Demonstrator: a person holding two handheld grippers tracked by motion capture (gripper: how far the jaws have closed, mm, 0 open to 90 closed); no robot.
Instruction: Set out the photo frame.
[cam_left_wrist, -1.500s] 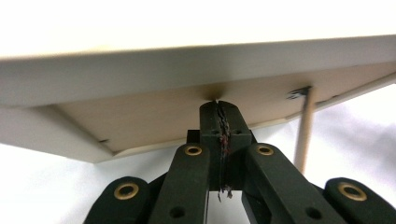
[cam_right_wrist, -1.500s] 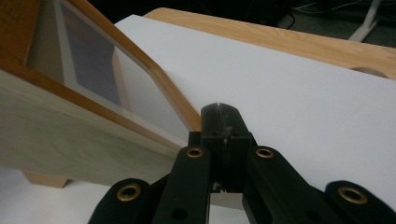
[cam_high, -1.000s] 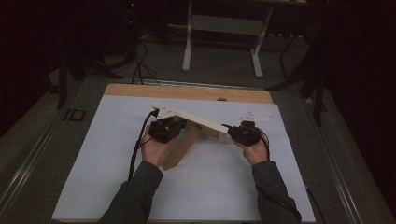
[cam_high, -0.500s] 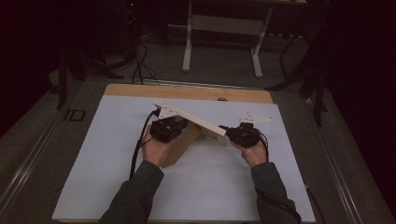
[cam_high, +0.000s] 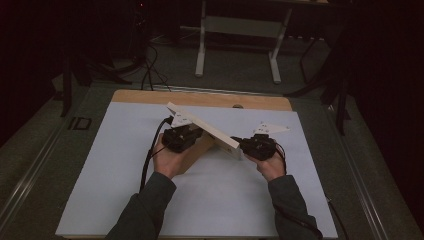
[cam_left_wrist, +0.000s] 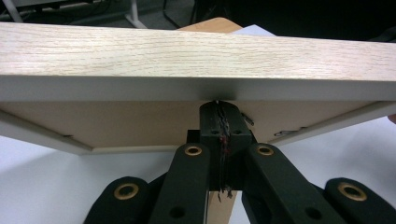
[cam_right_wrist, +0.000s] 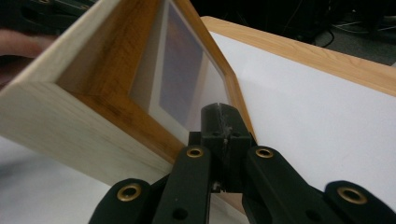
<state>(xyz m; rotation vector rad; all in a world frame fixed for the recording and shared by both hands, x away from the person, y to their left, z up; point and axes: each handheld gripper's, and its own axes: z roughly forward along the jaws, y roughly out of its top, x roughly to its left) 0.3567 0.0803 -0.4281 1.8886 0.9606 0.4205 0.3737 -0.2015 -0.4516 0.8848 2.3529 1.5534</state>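
Note:
A light wooden picture frame (cam_high: 205, 129) is held tilted above the white sheet between both grippers, its far-left end higher. My left gripper (cam_high: 192, 135) sits under the frame; in the left gripper view its shut jaws (cam_left_wrist: 219, 109) butt against the frame's brown backing just below the pale rim (cam_left_wrist: 187, 51). My right gripper (cam_high: 245, 146) meets the frame's lower right end. In the right gripper view its shut jaws (cam_right_wrist: 219, 112) rest against the inner lip of the frame's front (cam_right_wrist: 93, 93), beside the mat and picture. Nothing is pinched between either pair of pads.
A white sheet (cam_high: 125, 165) covers the wooden table (cam_high: 200, 99). Beyond the far edge are a grey metal stand (cam_high: 240, 30) and loose cables (cam_high: 150, 70) on a dark floor. Grey floor strips flank the table on both sides.
The frame's right end and my right gripper have dropped slightly toward the person, leaving the frame a little steeper. The left gripper has stayed put.

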